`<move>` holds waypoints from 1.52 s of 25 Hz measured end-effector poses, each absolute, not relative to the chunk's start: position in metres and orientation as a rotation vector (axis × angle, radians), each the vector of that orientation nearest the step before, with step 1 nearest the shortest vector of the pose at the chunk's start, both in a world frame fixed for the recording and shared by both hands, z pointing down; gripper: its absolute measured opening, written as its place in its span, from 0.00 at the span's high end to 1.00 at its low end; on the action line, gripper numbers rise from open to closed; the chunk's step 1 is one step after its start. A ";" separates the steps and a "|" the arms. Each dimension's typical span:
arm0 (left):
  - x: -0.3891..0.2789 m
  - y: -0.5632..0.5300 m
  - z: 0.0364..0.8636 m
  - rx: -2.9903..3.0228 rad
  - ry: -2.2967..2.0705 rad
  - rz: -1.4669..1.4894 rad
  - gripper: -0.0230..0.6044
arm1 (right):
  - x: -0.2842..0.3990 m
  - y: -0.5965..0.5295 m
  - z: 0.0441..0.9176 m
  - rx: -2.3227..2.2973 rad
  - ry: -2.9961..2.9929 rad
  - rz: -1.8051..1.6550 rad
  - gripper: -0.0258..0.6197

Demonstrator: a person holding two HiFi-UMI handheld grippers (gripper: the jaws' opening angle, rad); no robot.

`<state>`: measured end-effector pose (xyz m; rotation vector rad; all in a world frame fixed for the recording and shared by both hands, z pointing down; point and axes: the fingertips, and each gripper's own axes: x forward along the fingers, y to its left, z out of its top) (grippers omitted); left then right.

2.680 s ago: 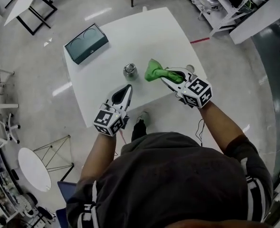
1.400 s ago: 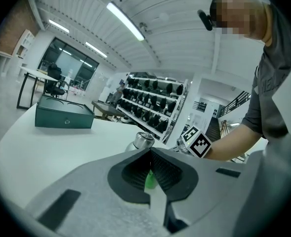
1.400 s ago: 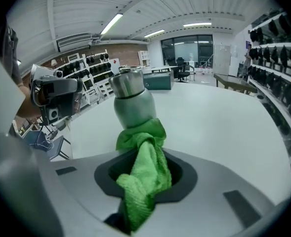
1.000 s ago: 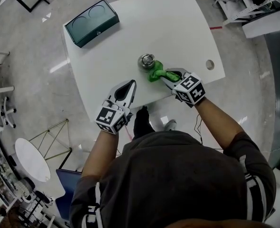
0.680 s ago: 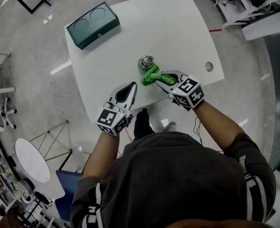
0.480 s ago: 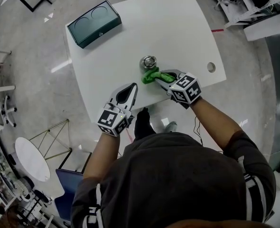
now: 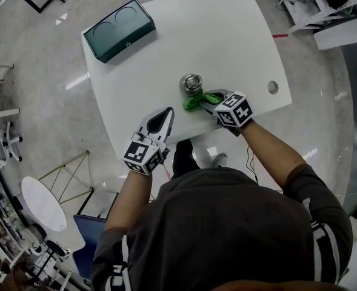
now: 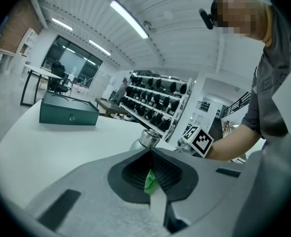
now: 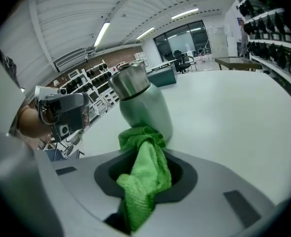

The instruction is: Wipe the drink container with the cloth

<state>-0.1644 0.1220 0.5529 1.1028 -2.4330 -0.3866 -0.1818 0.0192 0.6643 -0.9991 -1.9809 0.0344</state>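
A pale green drink container (image 7: 191, 83) with a steel cap stands upright near the front of the white table (image 7: 226, 35). My right gripper (image 7: 207, 99) is shut on a bright green cloth (image 7: 196, 100), which presses against the container's near side. In the right gripper view the cloth (image 9: 144, 174) bunches out of the jaws and touches the container (image 9: 144, 105) low on its body. My left gripper (image 7: 163, 113) hovers over the table's front edge, left of the container, shut with nothing in it. The left gripper view shows the container (image 8: 144, 138) just past the gripper (image 8: 149, 154).
A dark green box (image 7: 118, 29) lies at the table's far left corner, also seen as the box (image 8: 68, 113) in the left gripper view. A round hole (image 7: 273, 87) sits near the table's right edge. Shelving and other furniture stand around the table.
The right gripper has carried the cloth from the container's right side round to its near side, rubbing against it. The left gripper has barely moved.
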 end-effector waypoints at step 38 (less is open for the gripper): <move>-0.146 0.272 0.531 0.820 -2.637 -0.566 0.96 | -0.158 0.166 0.610 -1.674 -0.824 -1.502 0.84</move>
